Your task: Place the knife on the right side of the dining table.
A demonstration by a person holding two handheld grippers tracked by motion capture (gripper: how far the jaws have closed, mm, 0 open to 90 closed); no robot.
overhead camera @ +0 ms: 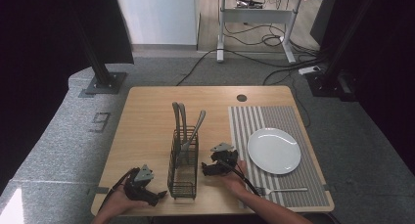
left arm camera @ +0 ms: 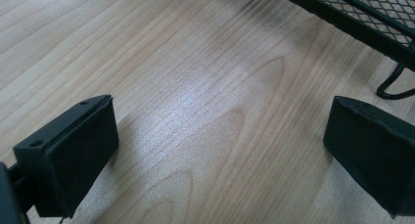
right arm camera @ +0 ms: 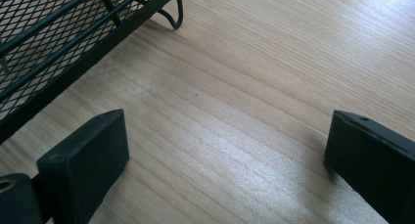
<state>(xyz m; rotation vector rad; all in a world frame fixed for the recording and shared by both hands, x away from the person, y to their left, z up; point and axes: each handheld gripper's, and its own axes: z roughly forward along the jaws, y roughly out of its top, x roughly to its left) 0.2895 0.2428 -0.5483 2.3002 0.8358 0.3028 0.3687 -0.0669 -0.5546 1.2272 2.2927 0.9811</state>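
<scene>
A black wire mesh cutlery basket (overhead camera: pixel 183 163) stands near the wooden table's (overhead camera: pixel 147 121) front edge, holding several pieces of metal cutlery (overhead camera: pixel 188 128) upright. My left gripper (overhead camera: pixel 159 197) rests low at the basket's left front corner, open, with bare wood between its jaws; its own view shows the basket's base (left arm camera: pixel 372 13) at top right. My right gripper (overhead camera: pixel 204 169) sits just right of the basket, open and empty, with the basket's mesh (right arm camera: pixel 58 33) at top left in its own view. A fork (overhead camera: pixel 281 190) lies on the striped placemat (overhead camera: pixel 274 116) near the front edge.
A white plate (overhead camera: pixel 274 149) sits on the placemat at the right. A round black grommet (overhead camera: pixel 242 98) marks the table's far edge. Beyond the table are grey carpet, cables, a black stand base (overhead camera: pixel 103 82) and another desk's legs (overhead camera: pixel 221 28).
</scene>
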